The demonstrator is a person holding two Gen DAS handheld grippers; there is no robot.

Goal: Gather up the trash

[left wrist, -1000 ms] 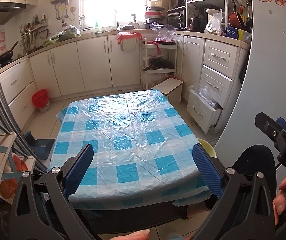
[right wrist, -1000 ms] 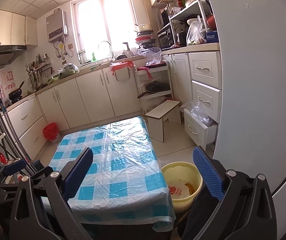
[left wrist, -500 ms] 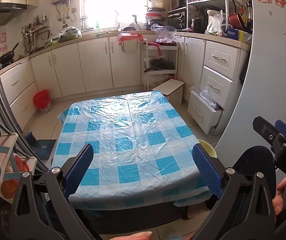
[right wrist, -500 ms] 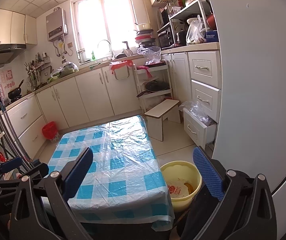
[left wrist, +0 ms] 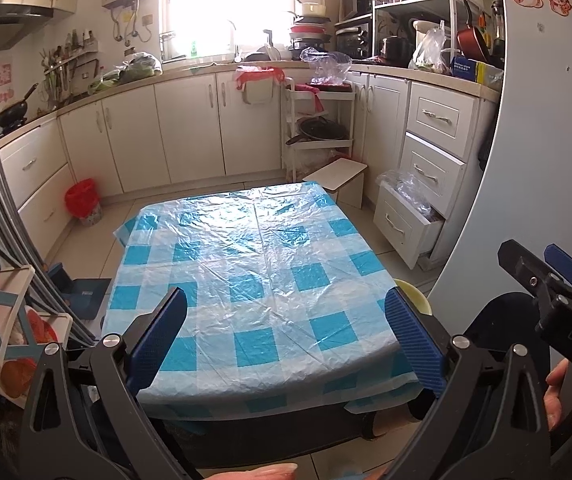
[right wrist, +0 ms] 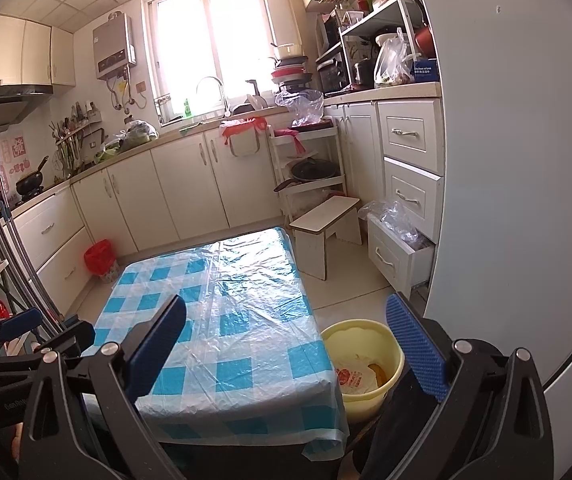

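Both sets of jaws released and spread wide, grasping nothing: left gripper [left wrist: 286, 332] held above the near edge of the low surface covered in a crinkled blue-and-white checked plastic sheet [left wrist: 254, 264]; right gripper [right wrist: 286, 340] just beside it, aimed toward the same sheet [right wrist: 226, 320] and the round yellow plastic bin [right wrist: 386, 340] on the floor at the surface's right corner.

No loose trash visible on the sheet; only a white printed wrapper [right wrist: 356, 378] and an orange scrap inside the yellow bin; small bin lined with a red bag [right wrist: 100, 256] well apart, against the white cabinets on the left.

Likely risks: mistaking the sheet's shiny wrinkles for litter and pinching the cover, dragging it off the surface; knocking the yellow bin with the right gripper, given how close it sits to the corner; colliding the two grippers, held so near each other.
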